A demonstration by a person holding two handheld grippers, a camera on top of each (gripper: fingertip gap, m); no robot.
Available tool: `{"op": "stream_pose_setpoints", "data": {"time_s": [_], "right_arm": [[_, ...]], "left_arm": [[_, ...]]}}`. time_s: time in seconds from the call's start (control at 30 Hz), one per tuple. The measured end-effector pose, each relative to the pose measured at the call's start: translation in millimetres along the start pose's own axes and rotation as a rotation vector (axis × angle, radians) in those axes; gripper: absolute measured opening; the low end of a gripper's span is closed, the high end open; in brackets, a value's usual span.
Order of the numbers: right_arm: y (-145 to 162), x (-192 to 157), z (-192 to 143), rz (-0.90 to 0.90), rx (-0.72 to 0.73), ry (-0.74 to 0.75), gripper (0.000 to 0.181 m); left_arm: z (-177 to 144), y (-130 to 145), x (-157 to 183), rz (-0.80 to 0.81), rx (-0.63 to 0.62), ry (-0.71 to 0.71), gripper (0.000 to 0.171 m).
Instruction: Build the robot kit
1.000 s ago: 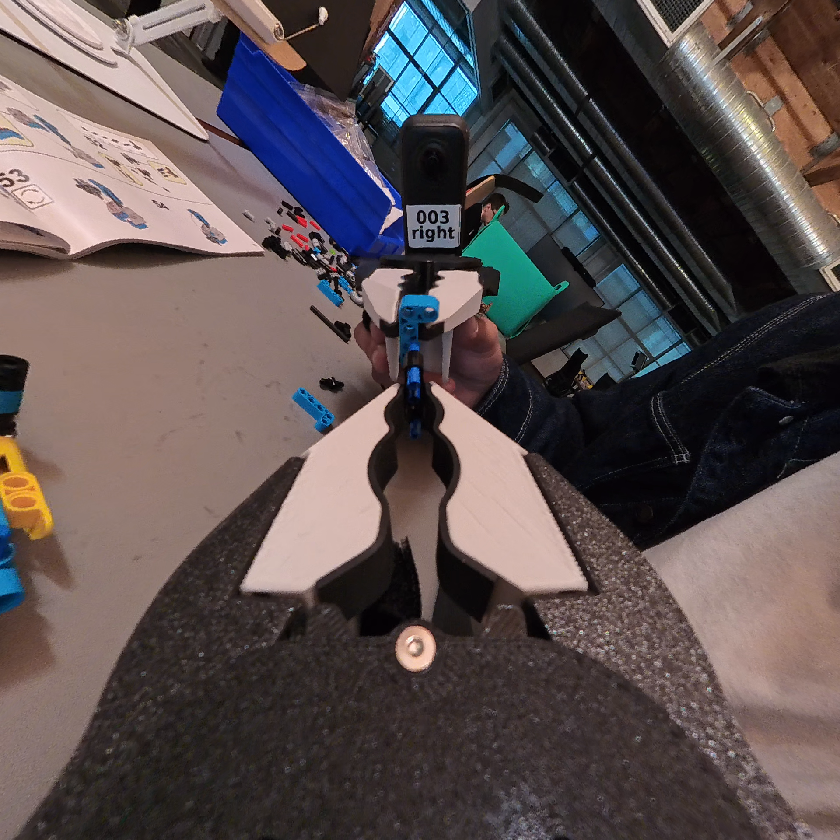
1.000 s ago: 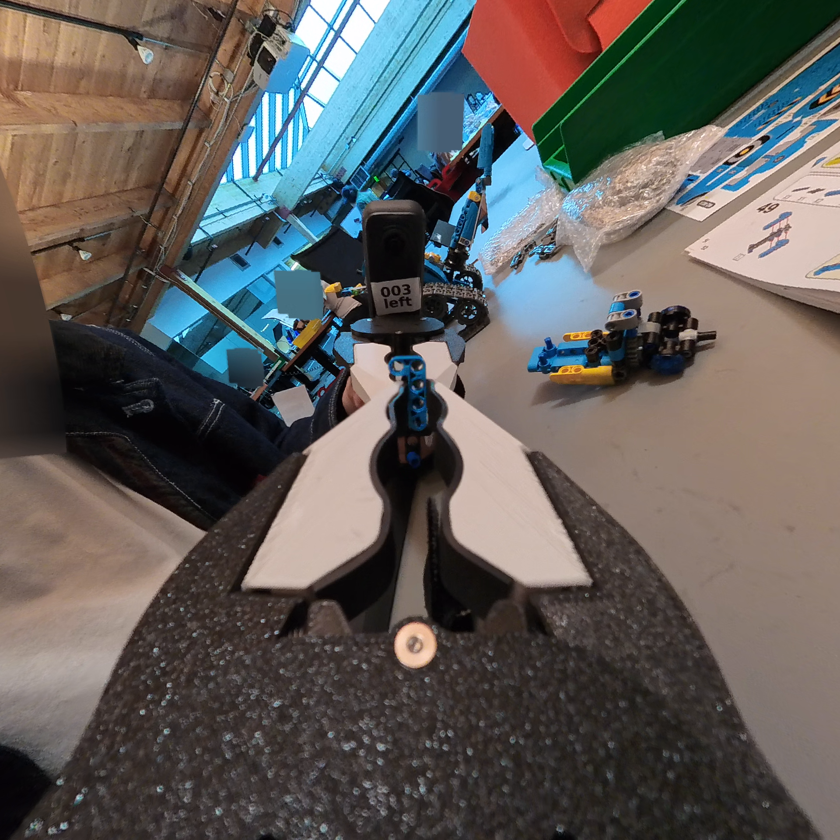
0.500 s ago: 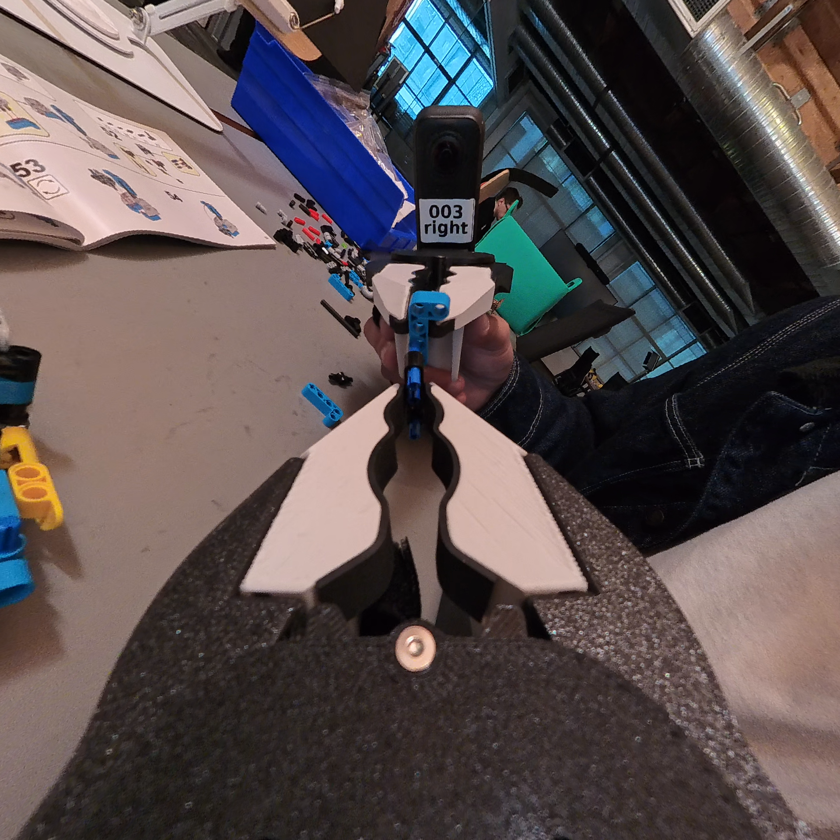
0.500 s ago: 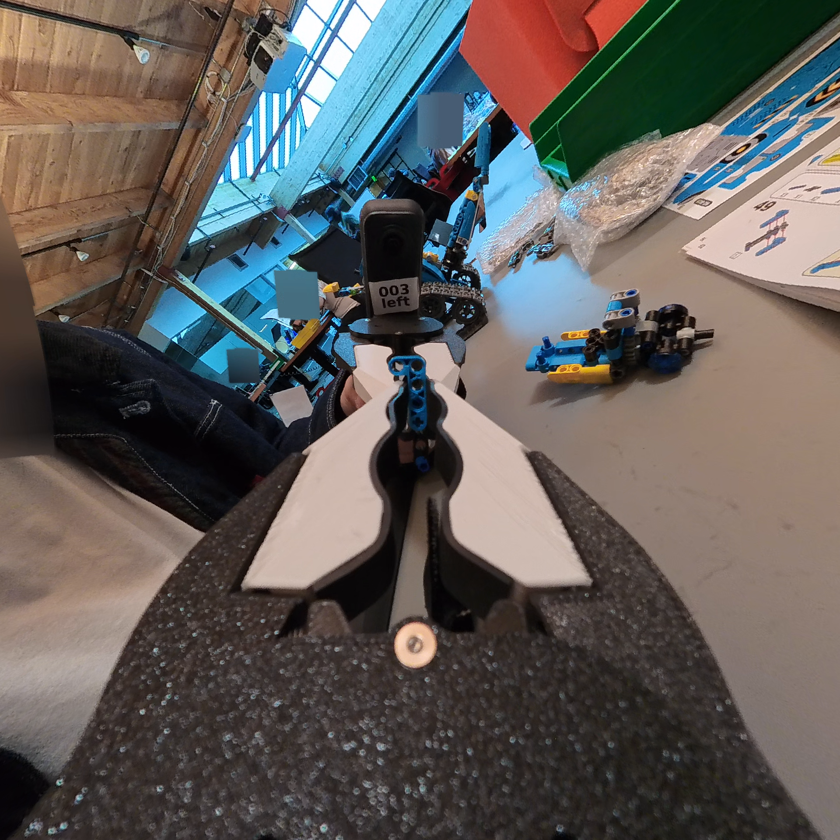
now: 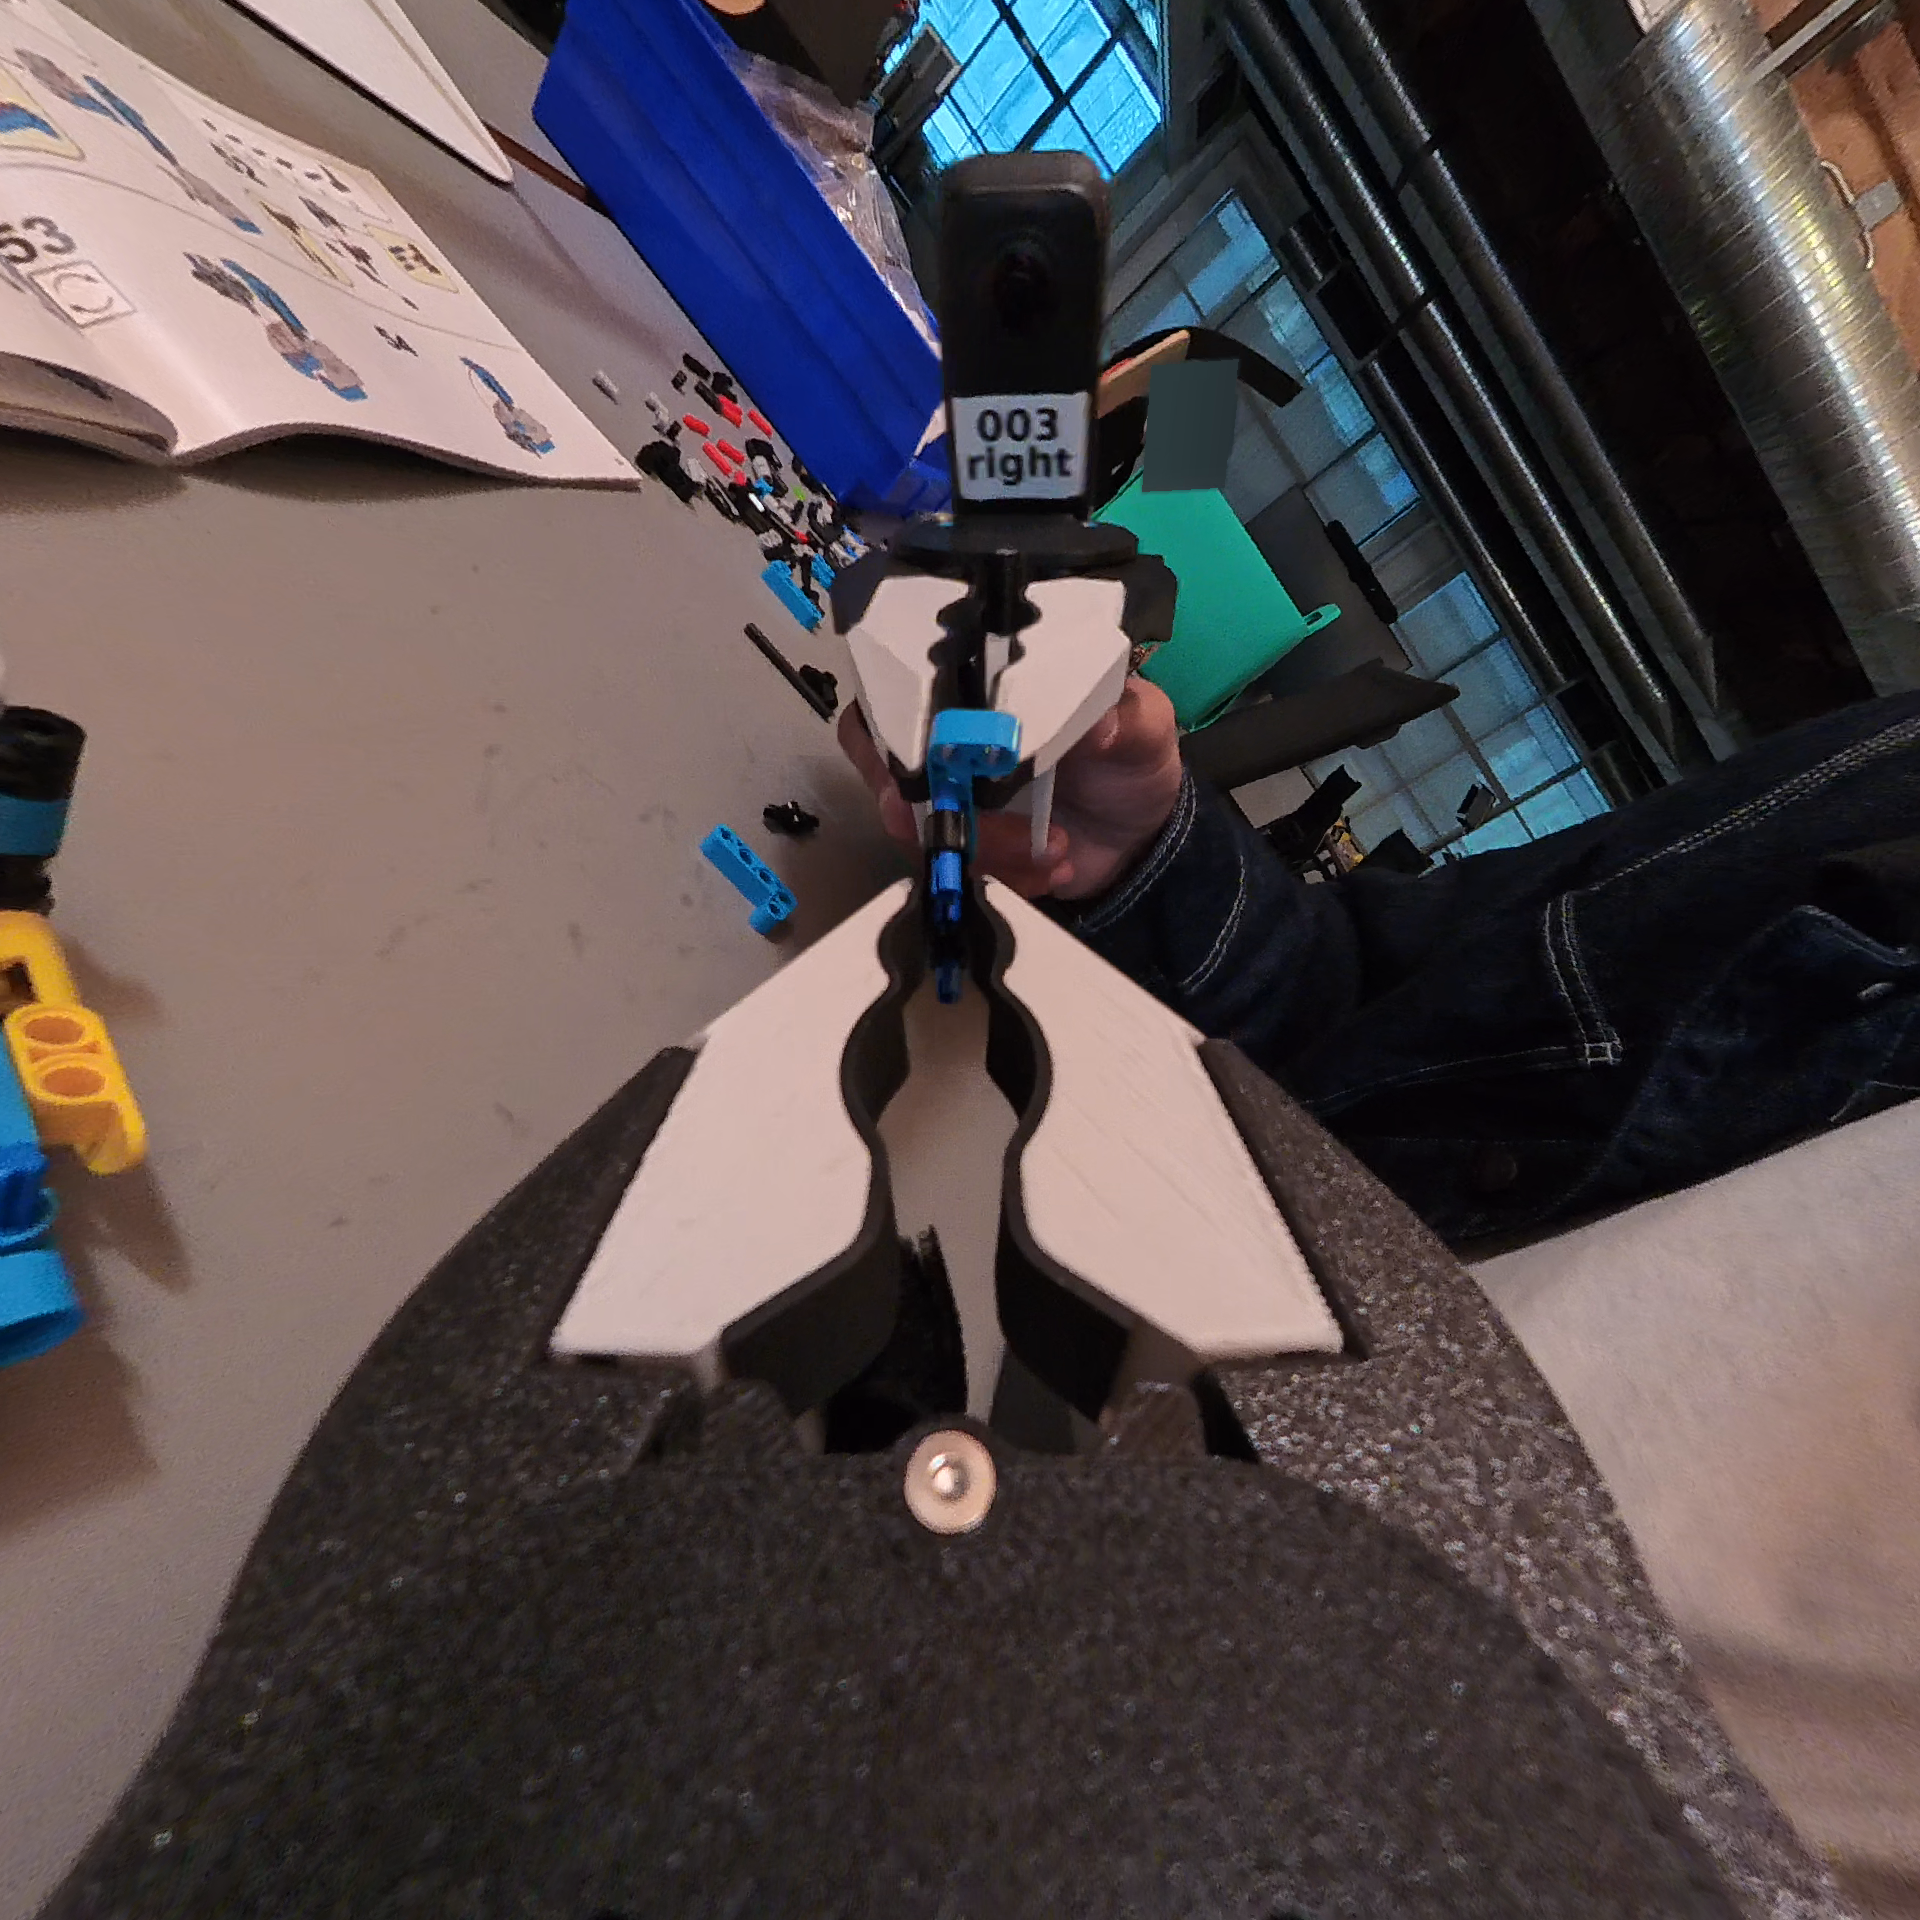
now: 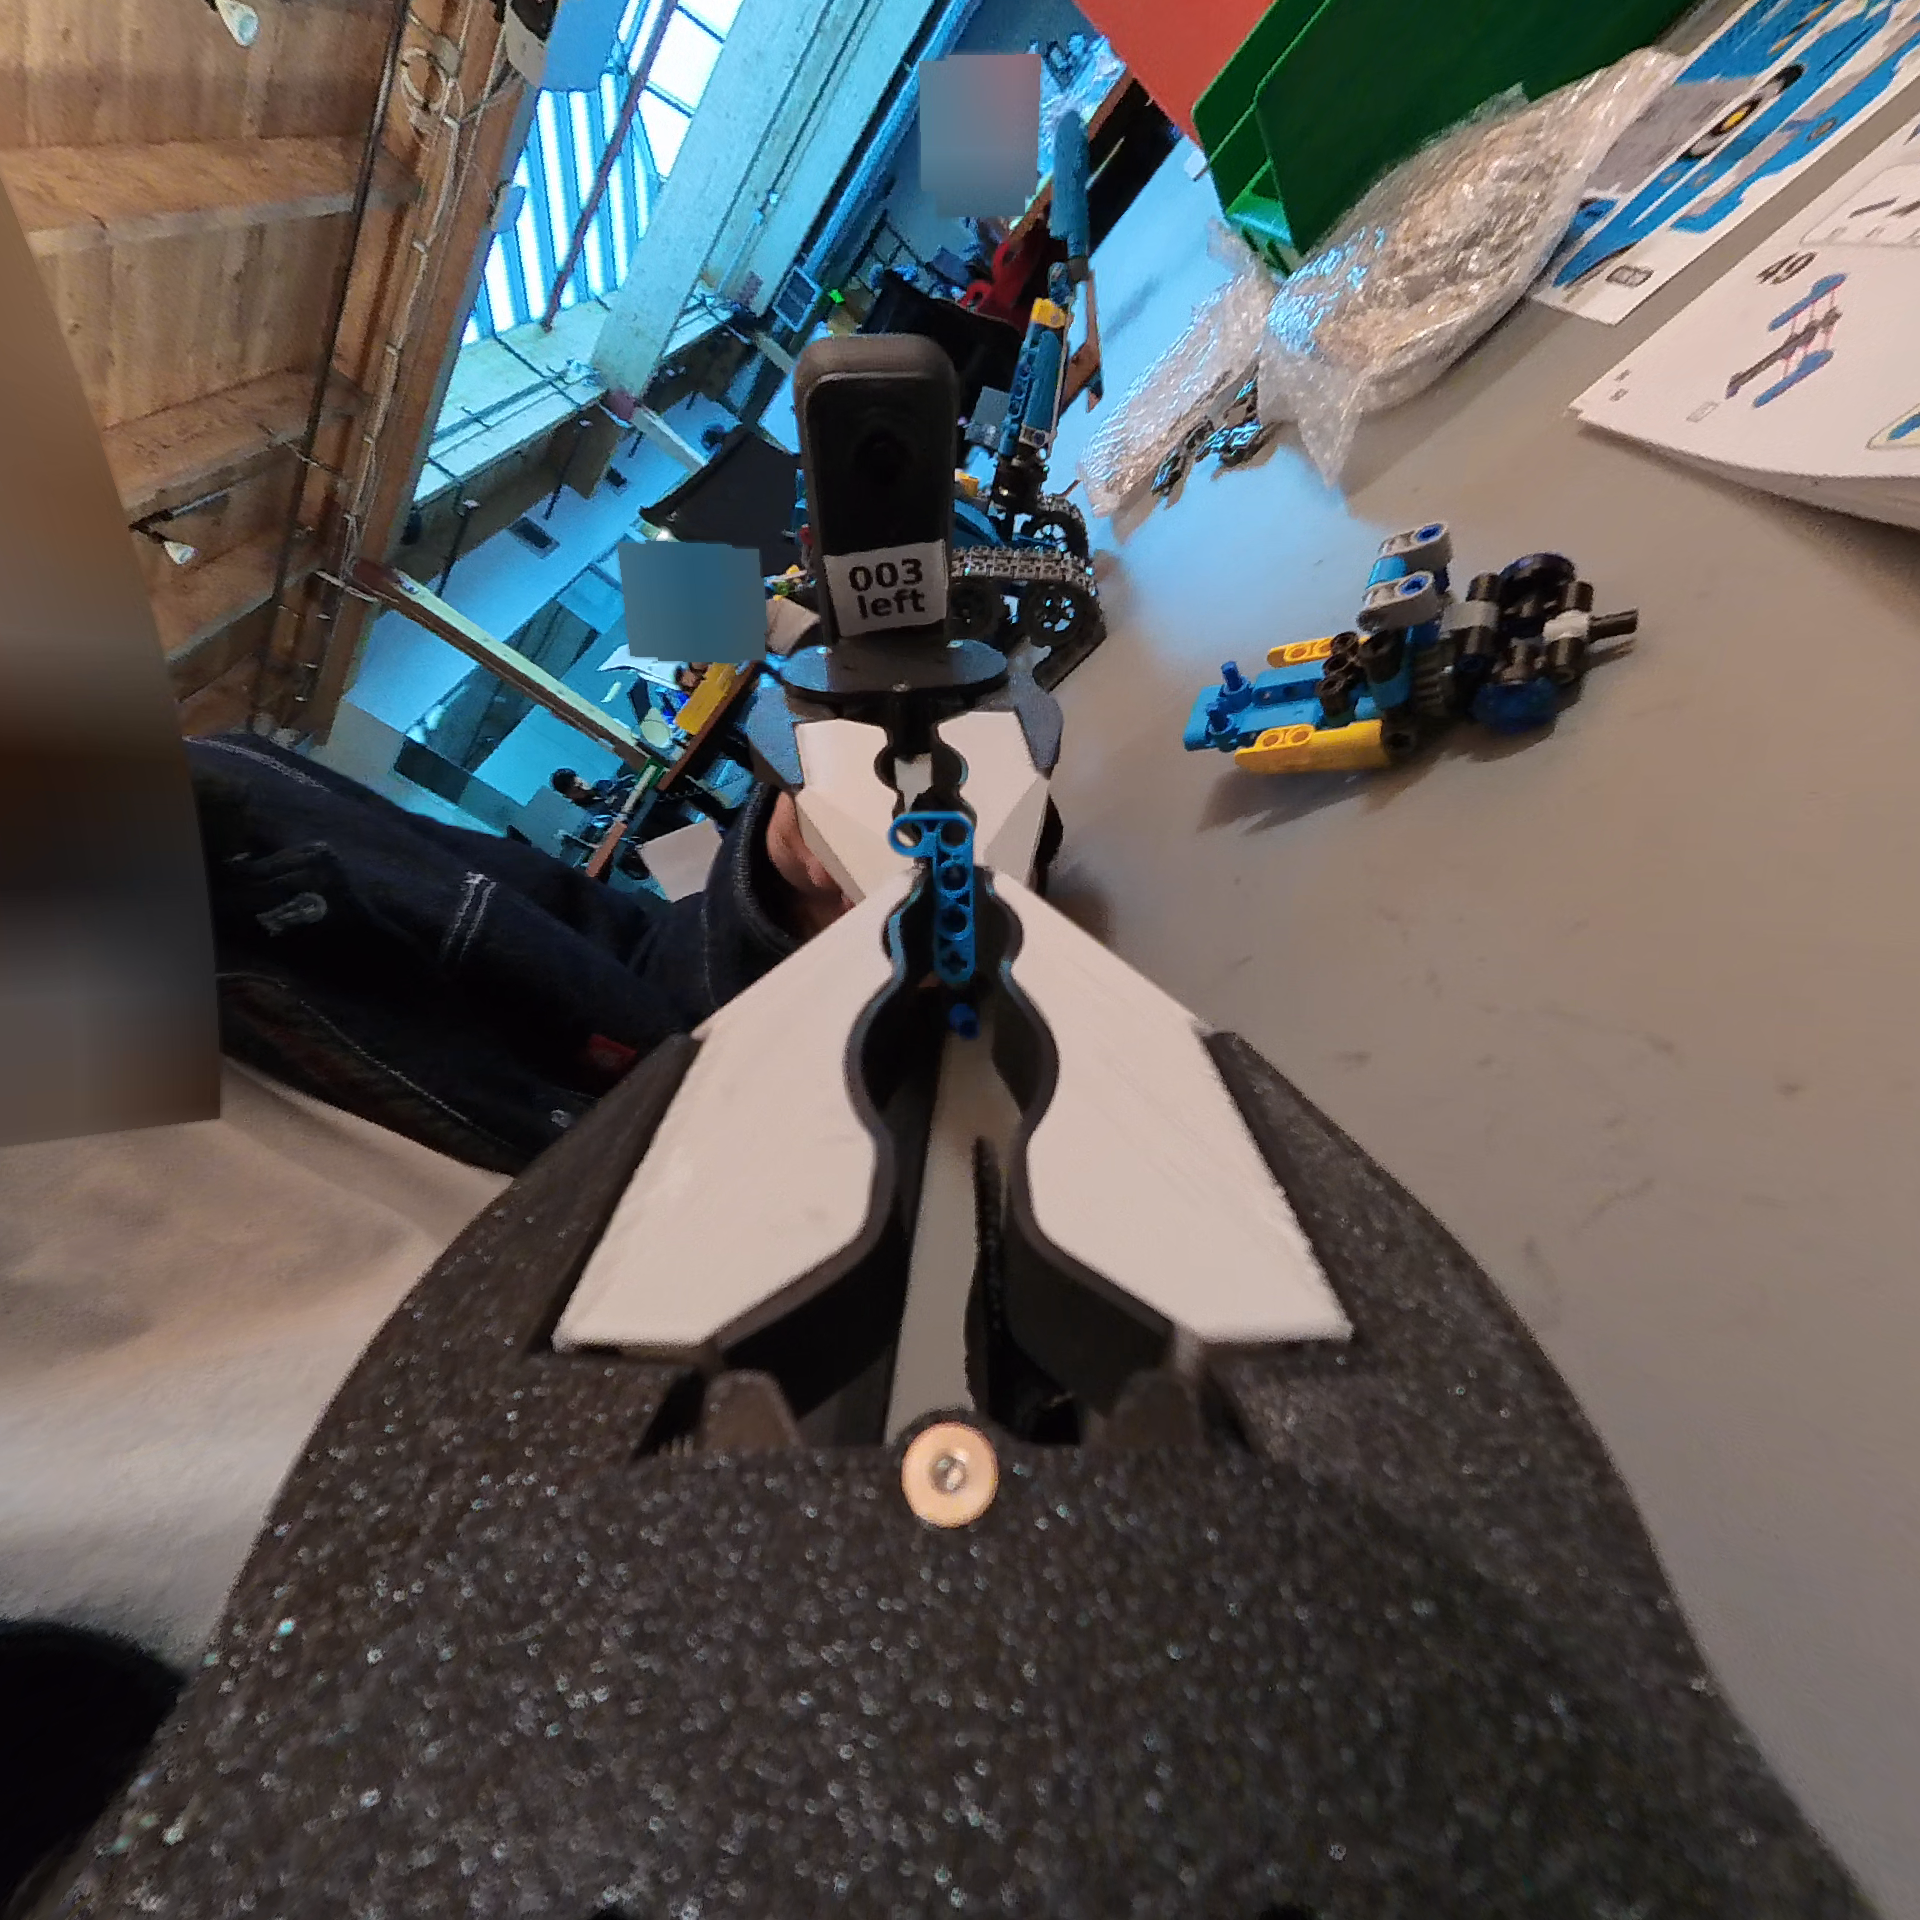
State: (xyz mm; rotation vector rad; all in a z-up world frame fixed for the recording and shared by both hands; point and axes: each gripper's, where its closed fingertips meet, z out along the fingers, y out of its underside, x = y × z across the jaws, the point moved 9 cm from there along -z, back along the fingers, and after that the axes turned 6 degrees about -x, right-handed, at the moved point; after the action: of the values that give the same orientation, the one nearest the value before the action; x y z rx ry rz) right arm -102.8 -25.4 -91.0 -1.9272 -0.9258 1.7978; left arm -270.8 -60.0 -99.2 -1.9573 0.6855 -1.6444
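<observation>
My left gripper (image 5: 943, 896) is shut on a small dark-blue and black pin piece (image 5: 945, 920), held above the grey table (image 5: 416, 831). Facing it tip to tip, my right gripper (image 5: 975, 769) holds a light-blue holed beam (image 5: 972, 750); the pin's far end meets the beam. In the right wrist view my right gripper (image 6: 951, 894) is shut on that blue beam (image 6: 948, 909), with the left gripper (image 6: 920, 774) just beyond it. A hand (image 5: 1112, 800) in a denim sleeve holds the right gripper.
On the table lie an open instruction booklet (image 5: 260, 312), a blue bin (image 5: 727, 239), scattered small parts (image 5: 748, 468), a loose blue L-beam (image 5: 748, 873), a black axle (image 5: 795, 670) and a part-built blue-yellow model (image 6: 1403, 665). A green bin (image 6: 1403, 104) and plastic bags (image 6: 1403, 281) stand farther off. Both grippers' tips are close together, under 4 cm apart.
The two grippers have drawn closer together, each looming larger in the other's view. Both stay shut on their pieces.
</observation>
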Motion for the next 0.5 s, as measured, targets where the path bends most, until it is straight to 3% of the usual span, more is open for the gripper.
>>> {"op": "stream_pose_setpoints", "data": {"time_s": [0.2,0.5], "right_arm": [[9,7,-3,0.140,-0.108,-0.169,0.006],[18,-1,2,-0.061,-0.302,-0.020,0.006]], "left_arm": [[10,7,6,0.051,-0.120,0.023,0.006],[25,17,6,0.081,-0.291,-0.044,0.005]]}}
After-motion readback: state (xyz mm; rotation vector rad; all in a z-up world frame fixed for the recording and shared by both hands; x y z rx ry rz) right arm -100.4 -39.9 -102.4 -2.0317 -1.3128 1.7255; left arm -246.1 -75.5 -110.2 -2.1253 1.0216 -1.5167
